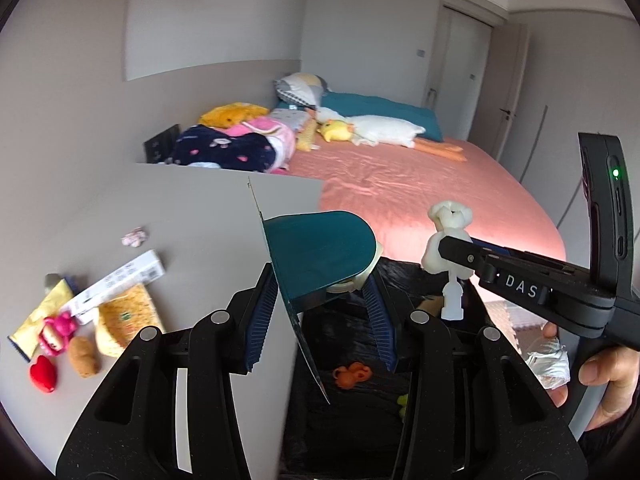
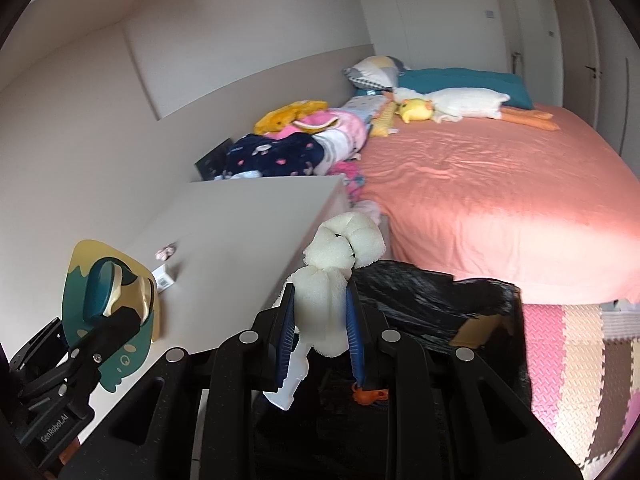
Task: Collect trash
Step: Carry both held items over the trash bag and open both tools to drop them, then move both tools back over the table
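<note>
Presently both fingers sets are clamped: left gripper [image 1: 320,304] on teal blister packaging [image 1: 320,256], right gripper [image 2: 320,328] on white foam piece [image 2: 332,280]; early release could miss the black bin bag [image 2: 432,300] near the bed [image 2: 500,184].

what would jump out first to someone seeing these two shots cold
The wide salmon-pink bed, filling the right of both views, with a long white plush goose lying by its teal pillow. Next, what is held: the left gripper clamps a teal and cream card-backed package, and the right gripper a white foam piece, both over the black bin bag beside the grey cabinet top.
</note>
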